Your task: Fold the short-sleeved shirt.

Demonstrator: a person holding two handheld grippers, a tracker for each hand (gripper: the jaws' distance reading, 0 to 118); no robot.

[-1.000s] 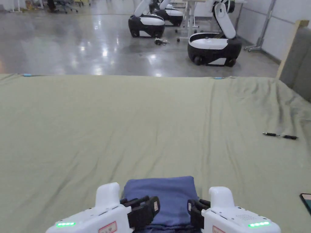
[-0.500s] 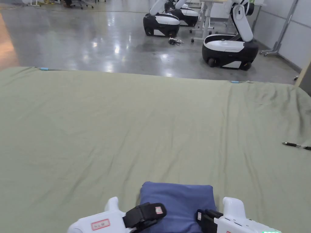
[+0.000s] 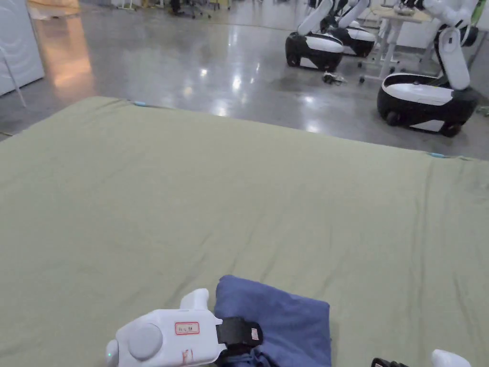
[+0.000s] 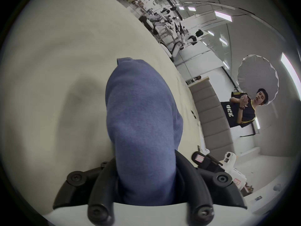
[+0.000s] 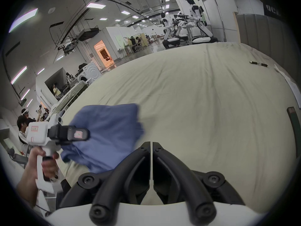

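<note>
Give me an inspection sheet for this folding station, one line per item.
Surface: table under a wrinkled olive-green cloth.
Job's things: blue shirt, folded into a compact bundle at the near edge, one end gripped.
Clutter: pen and a sheet of paper far right on the cloth.
Grippers: left gripper shut on the shirt; right gripper shut, empty, beside the bundle.
Cables: loose bundle on the floor near the parked robots.
Surroundings: wheeled robots on a glossy floor; a person stands beyond a padded partition.

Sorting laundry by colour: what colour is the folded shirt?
Plain blue shirt, clearest in the left gripper view.
</note>
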